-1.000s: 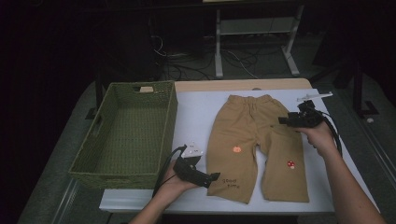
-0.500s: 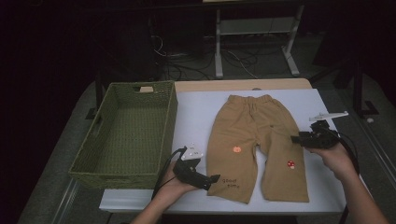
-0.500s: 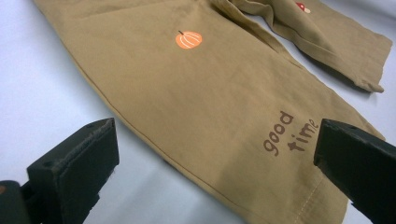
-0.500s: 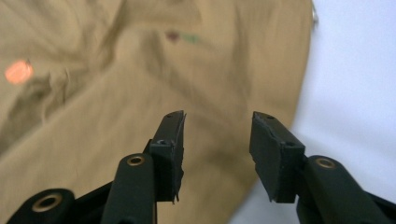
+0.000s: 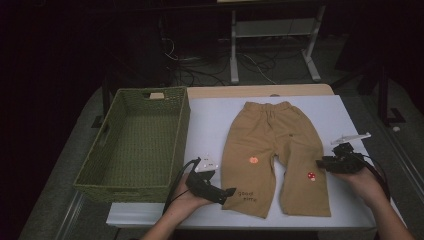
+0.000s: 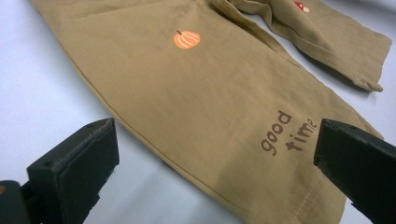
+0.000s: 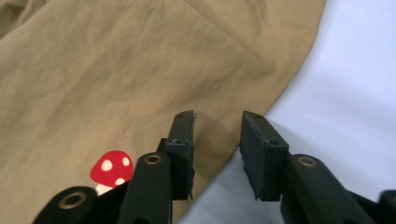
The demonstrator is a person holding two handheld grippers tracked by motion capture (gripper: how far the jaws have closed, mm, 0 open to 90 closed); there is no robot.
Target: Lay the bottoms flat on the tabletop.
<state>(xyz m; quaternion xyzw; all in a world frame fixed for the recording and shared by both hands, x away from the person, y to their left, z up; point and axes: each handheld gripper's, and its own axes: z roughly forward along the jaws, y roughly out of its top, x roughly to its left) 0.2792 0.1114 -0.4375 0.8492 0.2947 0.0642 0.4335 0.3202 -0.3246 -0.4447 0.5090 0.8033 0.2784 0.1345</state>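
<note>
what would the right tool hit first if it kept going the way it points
Most likely the outer edge of the tan trousers: the right tool straddles that leg's hem side, its jaws just closing, no cloth visibly pinched yet.

Two bare forearms, left gripper (image 5: 227, 192) black with a white cap on top and a looping black cable, right gripper (image 5: 321, 163) black with a pale grey plate, brass-ringed screw holes along its jaws

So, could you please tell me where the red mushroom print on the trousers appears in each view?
High view: the mushroom print lies low on the right trouser leg, beside the right gripper.
Left gripper view: top edge, right of centre.
Right gripper view: bottom left, beside the fingers.
Shared landmark: the tan trousers.
</note>
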